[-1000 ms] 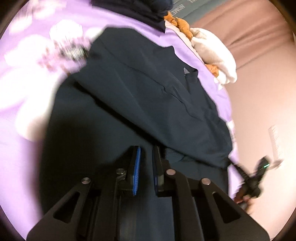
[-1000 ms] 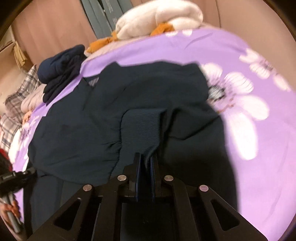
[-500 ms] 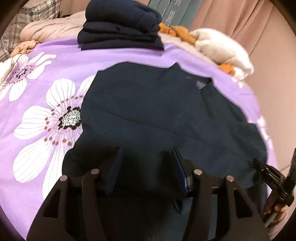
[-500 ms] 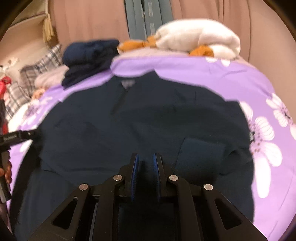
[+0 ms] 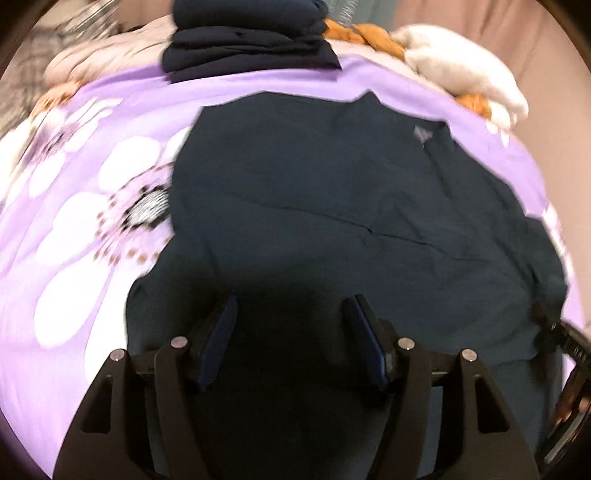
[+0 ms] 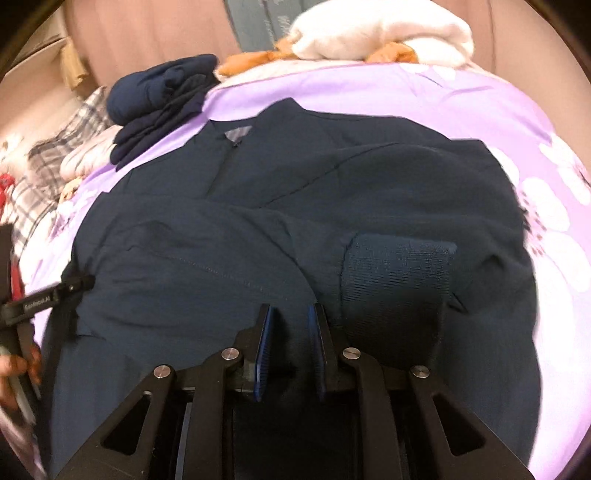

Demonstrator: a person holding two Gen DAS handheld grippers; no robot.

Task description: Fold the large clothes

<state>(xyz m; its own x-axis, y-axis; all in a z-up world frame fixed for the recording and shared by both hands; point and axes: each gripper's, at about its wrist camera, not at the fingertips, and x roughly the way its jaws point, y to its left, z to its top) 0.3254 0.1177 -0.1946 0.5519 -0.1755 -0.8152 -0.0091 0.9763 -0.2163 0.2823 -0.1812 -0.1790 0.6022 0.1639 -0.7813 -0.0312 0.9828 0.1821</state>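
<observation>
Overall, a dark navy jacket lay spread on a bed covered by a purple sheet printed with large white flowers. Its collar pointed to the far side of the bed; a ribbed cuff was folded in over the body. The left tool hung over the near edge of the jacket, jaws wide apart after just having been opening, nothing gripped between them. The right tool also hung over the near hem; its jaws had just been opening, stood a narrow gap apart, and no cloth was pinched, so it was released too. Each tool appeared at the edge of the other's view, held by a hand.

At the far side of the bed sat a stack of folded navy clothes, beside it a white blanket over orange cloth. A plaid cloth lay at the left. Pinkish curtains closed off the room behind.
</observation>
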